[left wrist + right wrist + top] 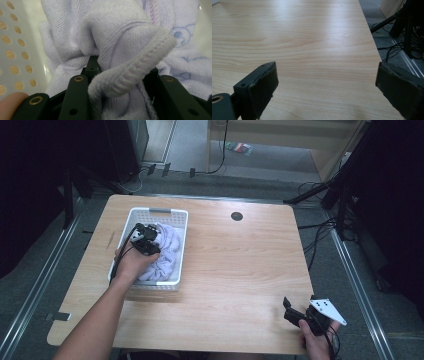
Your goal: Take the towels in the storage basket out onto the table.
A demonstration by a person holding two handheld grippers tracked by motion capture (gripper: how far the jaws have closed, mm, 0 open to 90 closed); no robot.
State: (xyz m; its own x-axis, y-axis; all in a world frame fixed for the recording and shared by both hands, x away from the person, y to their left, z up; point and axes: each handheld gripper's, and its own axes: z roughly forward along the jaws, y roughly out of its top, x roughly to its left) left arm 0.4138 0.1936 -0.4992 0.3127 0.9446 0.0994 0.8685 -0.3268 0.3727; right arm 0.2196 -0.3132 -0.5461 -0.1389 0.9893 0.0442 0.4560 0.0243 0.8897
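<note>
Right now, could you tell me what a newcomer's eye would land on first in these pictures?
Probably the white perforated basket at the table's far left, stuffed with pale lilac cloth, where the left gripper has a thick fold of it between its jaws. Next, the right gripper at the near right corner, jaws wide open above bare wood.

Basket (172, 213) walls hem the towel (167, 252); table (240, 265) open.

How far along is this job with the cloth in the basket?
Early. Done: the left gripper is down in the white basket, jaws around a fold of the pale lilac cloth. In hand: that grasp. Left: lifting it out; the right gripper waits open over the bare table.
</note>
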